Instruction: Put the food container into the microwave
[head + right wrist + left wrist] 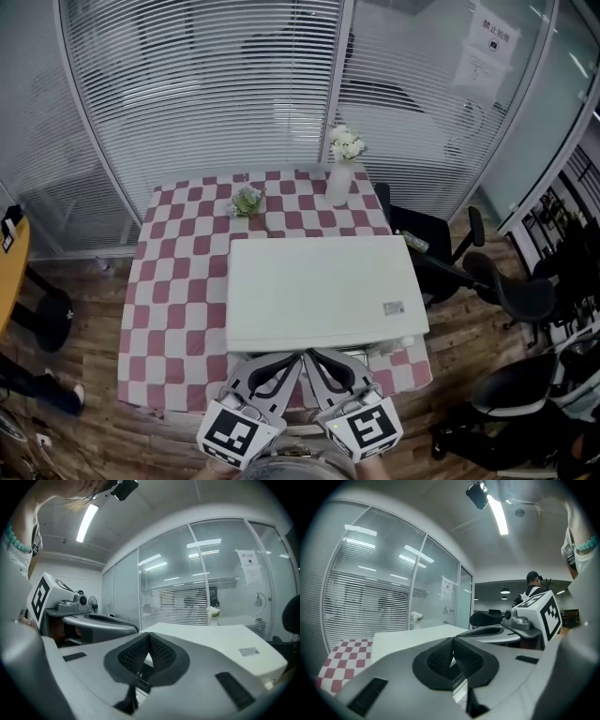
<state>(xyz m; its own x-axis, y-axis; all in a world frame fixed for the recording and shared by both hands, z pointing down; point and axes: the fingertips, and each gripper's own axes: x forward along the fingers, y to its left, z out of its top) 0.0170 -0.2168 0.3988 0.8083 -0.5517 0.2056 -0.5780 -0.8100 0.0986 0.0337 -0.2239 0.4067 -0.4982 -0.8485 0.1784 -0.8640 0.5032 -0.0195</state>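
Observation:
The microwave (323, 291) is a wide white box seen from above, standing on the red-and-white checked table (178, 300); its door side is hidden from me. No food container shows in any view. My left gripper (296, 357) and right gripper (312, 355) hang side by side at the microwave's near edge, tips almost touching each other. Both are shut with nothing between the jaws. In the left gripper view the left gripper (452, 642) points over the microwave top (408, 637). The right gripper (149, 638) likewise looks across that white top (225, 644).
A white vase of flowers (341, 171) and a small bouquet (247, 200) stand on the table's far side. Black office chairs (506, 286) crowd the floor at the right. A glass wall with blinds (206, 94) closes the back.

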